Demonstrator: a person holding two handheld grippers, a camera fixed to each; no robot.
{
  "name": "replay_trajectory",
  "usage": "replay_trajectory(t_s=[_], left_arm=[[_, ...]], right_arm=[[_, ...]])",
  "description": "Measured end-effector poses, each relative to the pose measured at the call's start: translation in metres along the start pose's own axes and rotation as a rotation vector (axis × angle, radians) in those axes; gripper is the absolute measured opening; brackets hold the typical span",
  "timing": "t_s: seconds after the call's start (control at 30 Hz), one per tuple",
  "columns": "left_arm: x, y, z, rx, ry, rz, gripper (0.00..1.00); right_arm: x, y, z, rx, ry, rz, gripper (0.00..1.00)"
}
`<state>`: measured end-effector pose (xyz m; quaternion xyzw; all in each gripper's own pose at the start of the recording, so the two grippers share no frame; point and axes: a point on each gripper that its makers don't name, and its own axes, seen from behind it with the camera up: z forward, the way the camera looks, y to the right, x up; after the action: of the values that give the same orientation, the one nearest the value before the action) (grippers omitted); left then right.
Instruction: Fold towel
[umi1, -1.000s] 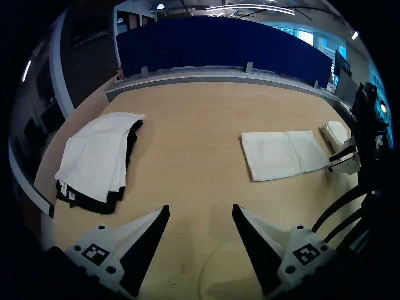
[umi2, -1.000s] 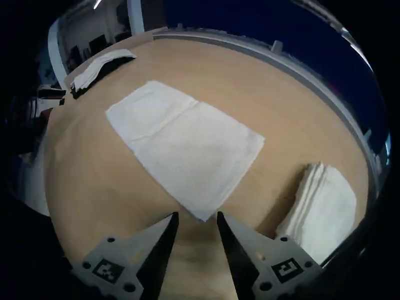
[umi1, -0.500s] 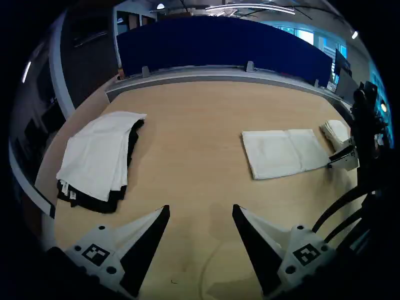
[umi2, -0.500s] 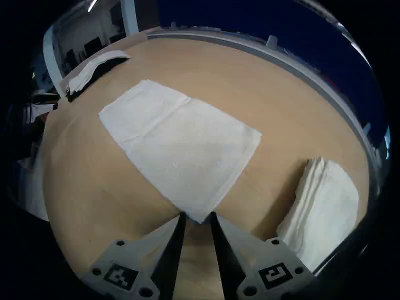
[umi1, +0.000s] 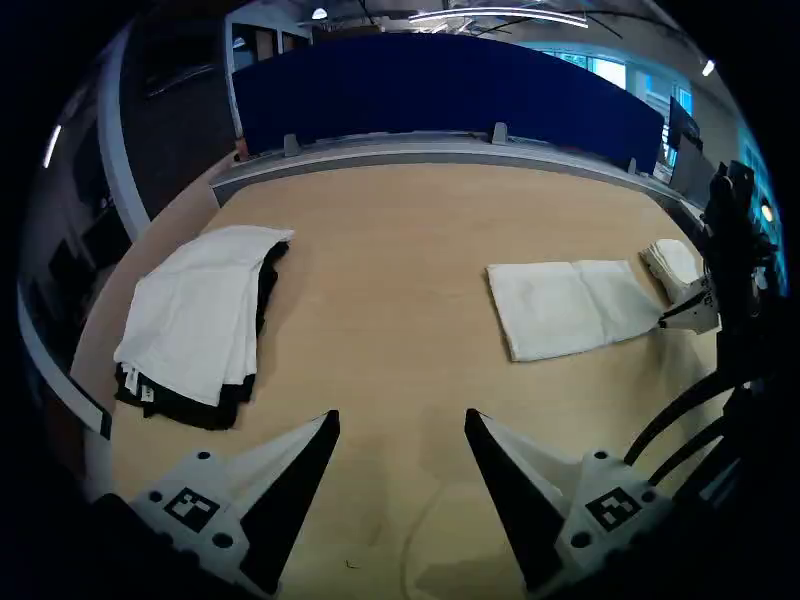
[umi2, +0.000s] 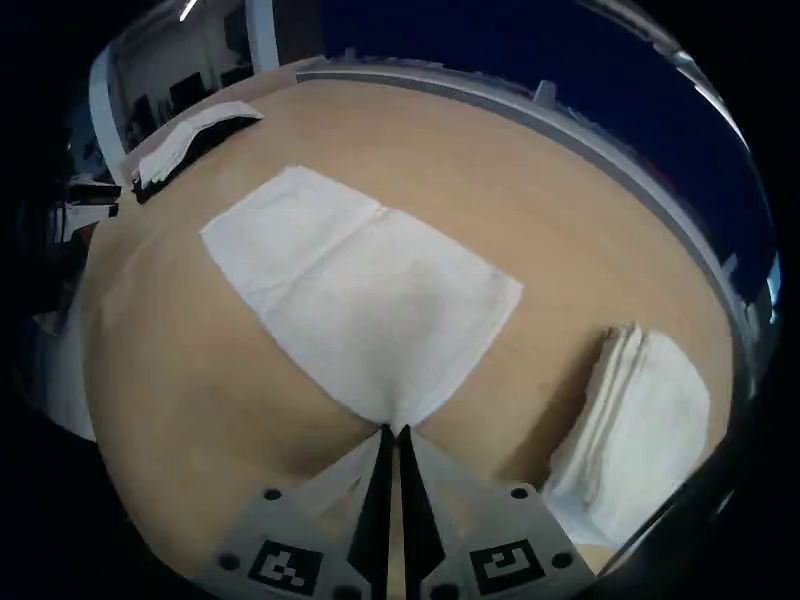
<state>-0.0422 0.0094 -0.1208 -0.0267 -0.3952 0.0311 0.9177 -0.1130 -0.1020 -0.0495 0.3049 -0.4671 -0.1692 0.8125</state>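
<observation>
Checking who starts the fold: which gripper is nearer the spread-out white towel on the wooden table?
Right: the right gripper pinches a corner of the towel; the left gripper hovers well away.

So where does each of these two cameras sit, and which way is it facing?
Left gripper view: rides the left tool, facing across the table to the blue divider; its own fingers spread wide at the bottom.
Right gripper view: rides the right tool, low, facing along the towel; its fingers pinch the near corner.
Shared: the towel, the folded stack, the cloth pile.
</observation>
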Motion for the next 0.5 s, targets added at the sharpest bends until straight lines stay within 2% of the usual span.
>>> replay_trajectory(t_s=[0.27, 0.5], left_arm=[[0.000, -0.002, -0.002, -0.001, 0.000, 0.000, 0.93], [0.002, -0.003, -0.005, -0.004, 0.008, -0.004, 0.93]], right_arm=[[0.037, -0.001, -0.021, -0.006, 0.075, -0.007, 0.04], [0.086, -0.013, -0.035, 0.000, 0.143, -0.063, 0.04]])
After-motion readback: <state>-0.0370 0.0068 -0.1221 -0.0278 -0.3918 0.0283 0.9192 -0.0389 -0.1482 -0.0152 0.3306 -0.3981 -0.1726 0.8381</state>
